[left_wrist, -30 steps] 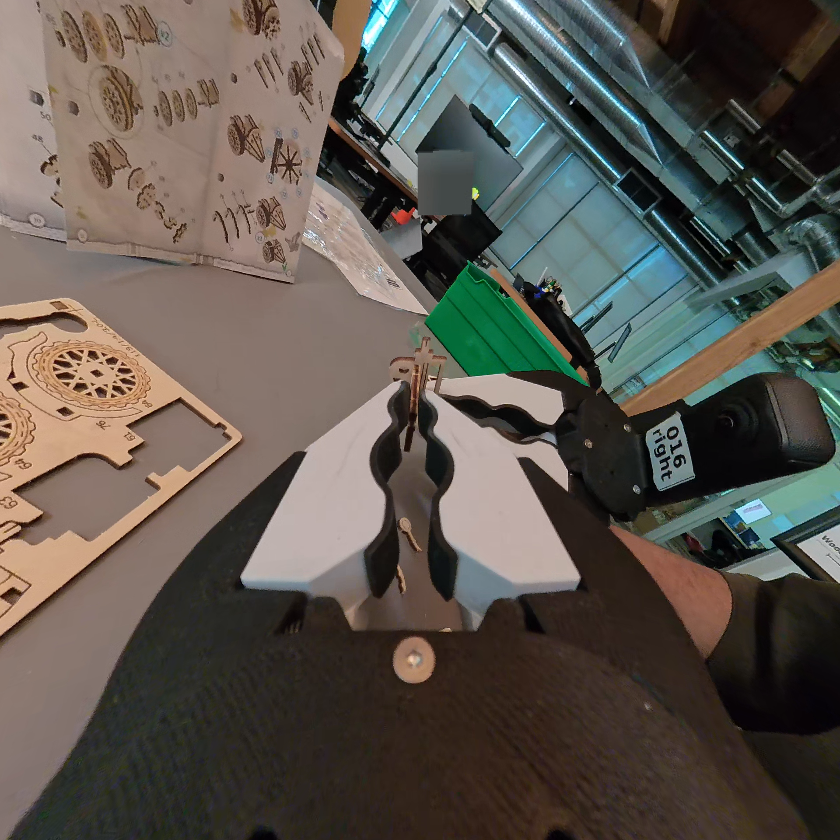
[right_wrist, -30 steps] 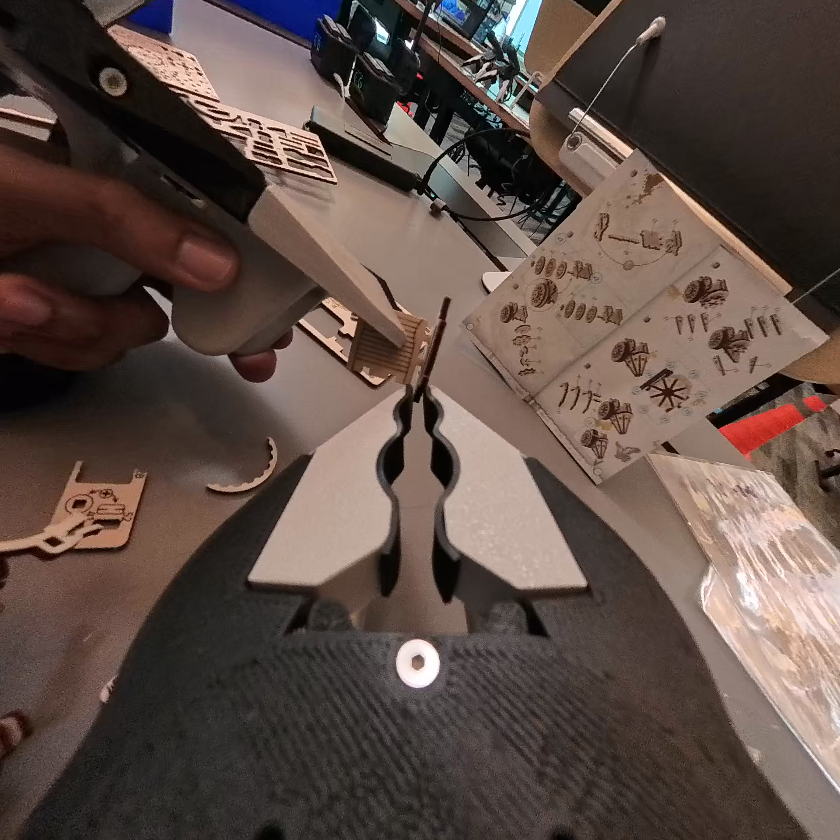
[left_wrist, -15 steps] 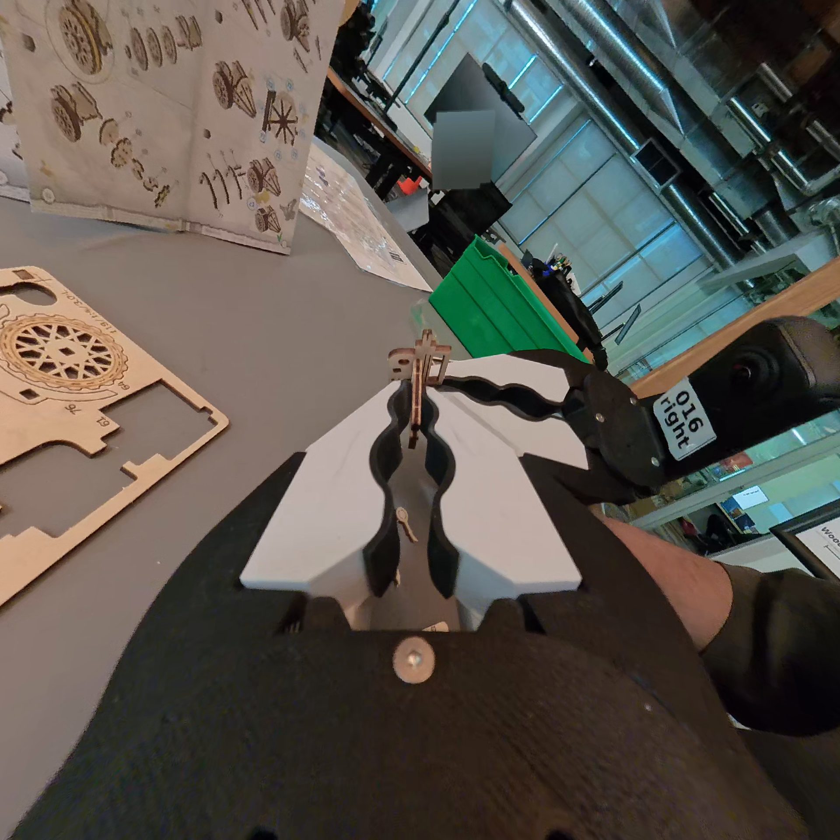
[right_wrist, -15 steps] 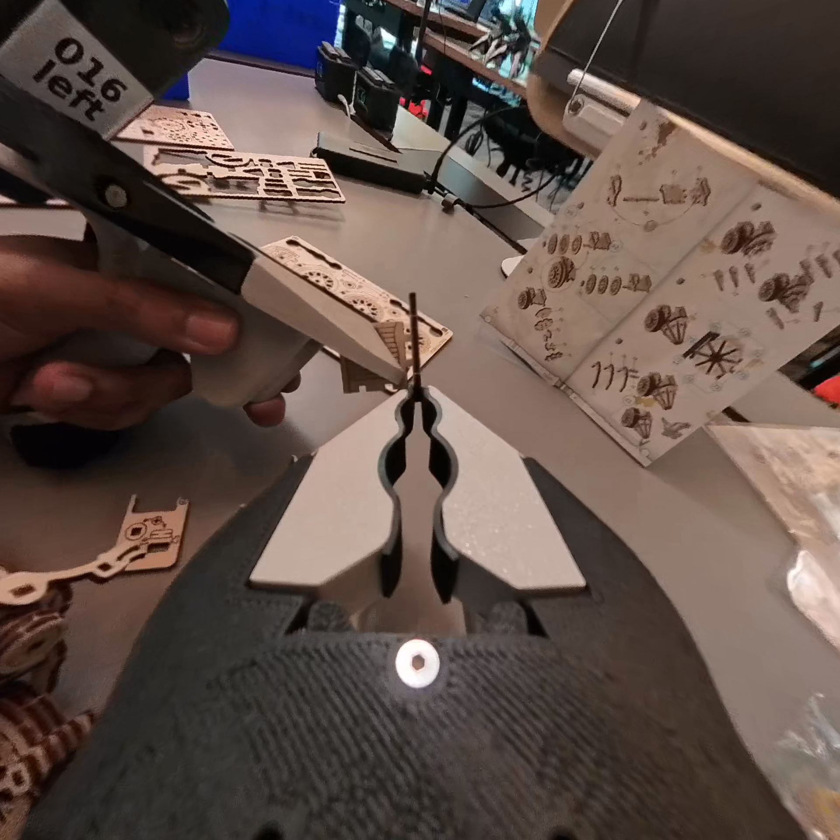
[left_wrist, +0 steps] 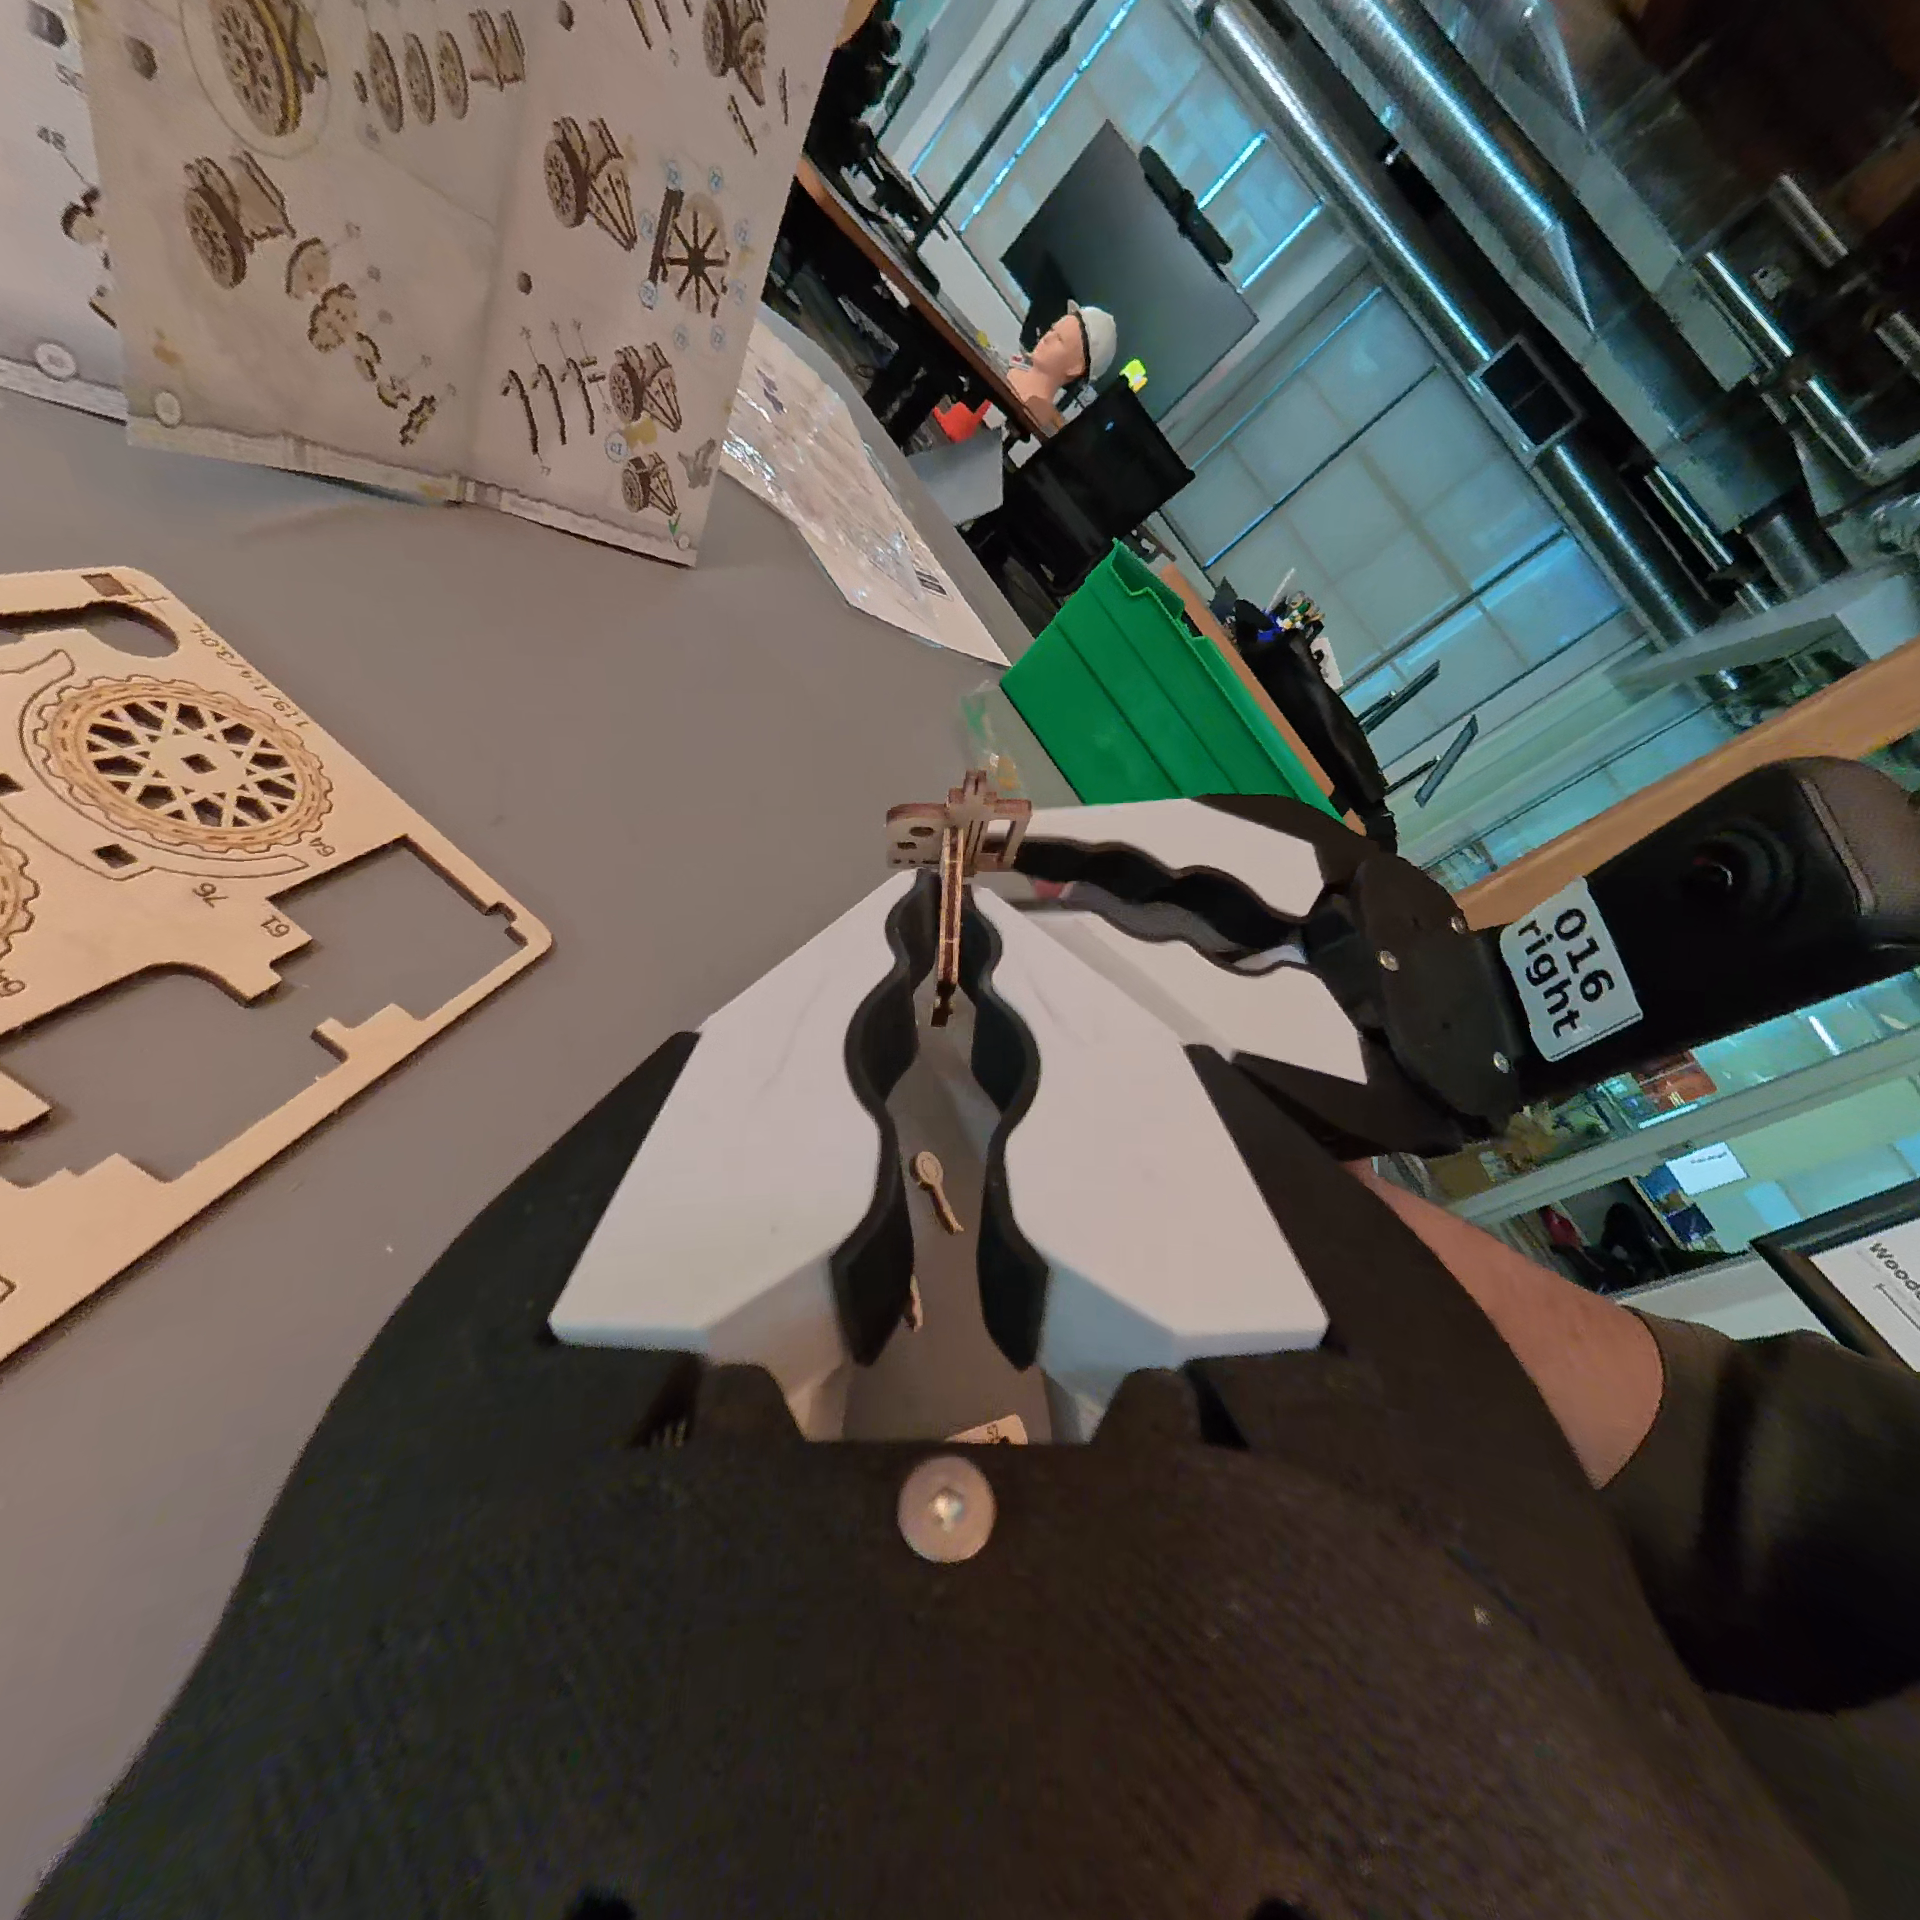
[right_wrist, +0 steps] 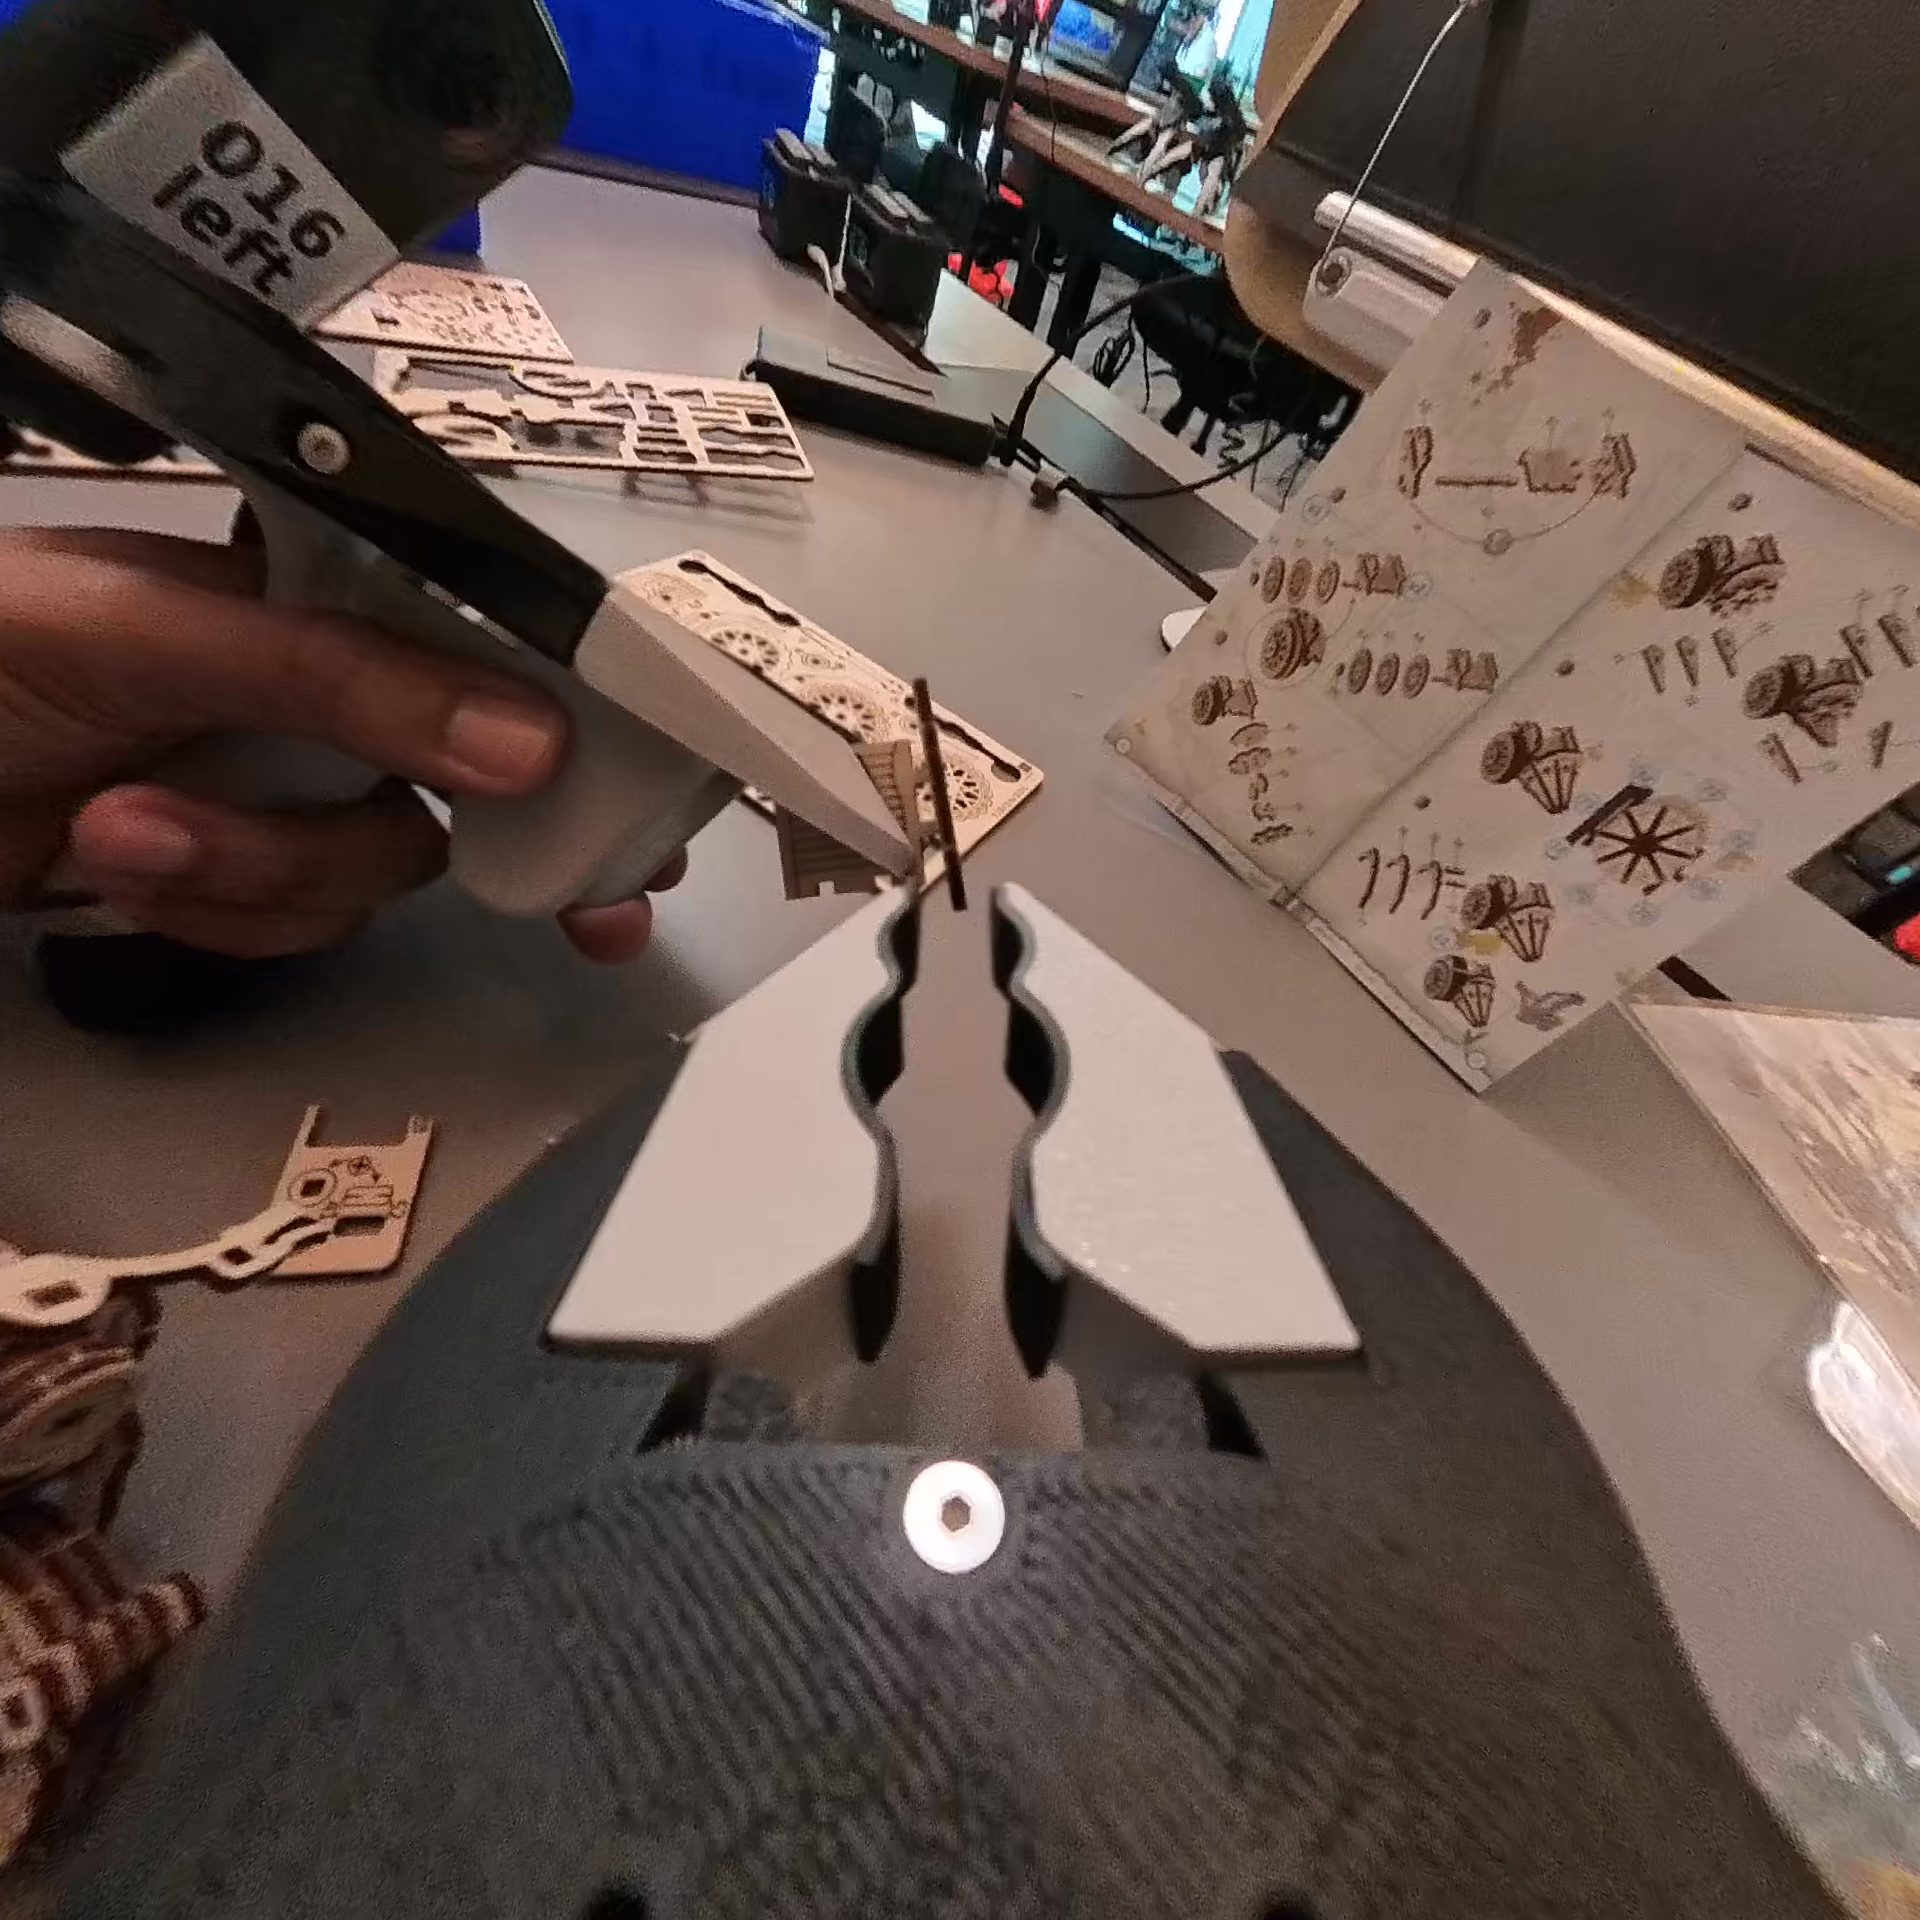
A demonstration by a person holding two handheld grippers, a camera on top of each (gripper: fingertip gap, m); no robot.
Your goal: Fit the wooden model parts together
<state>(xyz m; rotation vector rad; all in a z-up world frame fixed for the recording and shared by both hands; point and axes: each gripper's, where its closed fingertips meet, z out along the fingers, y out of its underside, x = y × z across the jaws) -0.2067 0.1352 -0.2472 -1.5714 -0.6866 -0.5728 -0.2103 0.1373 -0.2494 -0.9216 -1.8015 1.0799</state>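
Note:
My left gripper (left_wrist: 948, 894) is shut on a thin wooden part (left_wrist: 945, 940) seen edge-on, held above the grey table. A small flat wooden cross piece (left_wrist: 951, 831) sits slotted across its top. In the right wrist view the left gripper (right_wrist: 904, 842) comes in from the left holding the ribbed wooden part (right_wrist: 891, 781). The cross piece shows there as a dark thin edge (right_wrist: 935, 800). My right gripper (right_wrist: 956, 904) is open, its fingers standing apart on either side of the cross piece's lower end. It also shows in the left wrist view (left_wrist: 1023, 868), reaching in from the right.
A wooden parts sheet (left_wrist: 208, 831) with wheel cut-outs lies left of the left gripper. A folded instruction sheet (right_wrist: 1507, 727) stands behind. More parts sheets (right_wrist: 592, 416) lie farther back. A chain-like wooden piece (right_wrist: 343, 1205) and a plastic bag (right_wrist: 1818, 1143) lie near. My left and right fingertips are right by each other. Both grippers' tips are roughly 12 cm from the chain-like wooden piece (right_wrist: 343, 1205).
My right gripper was shut on the thin cross piece and has opened, letting it go. The piece stays on the part in my left gripper.

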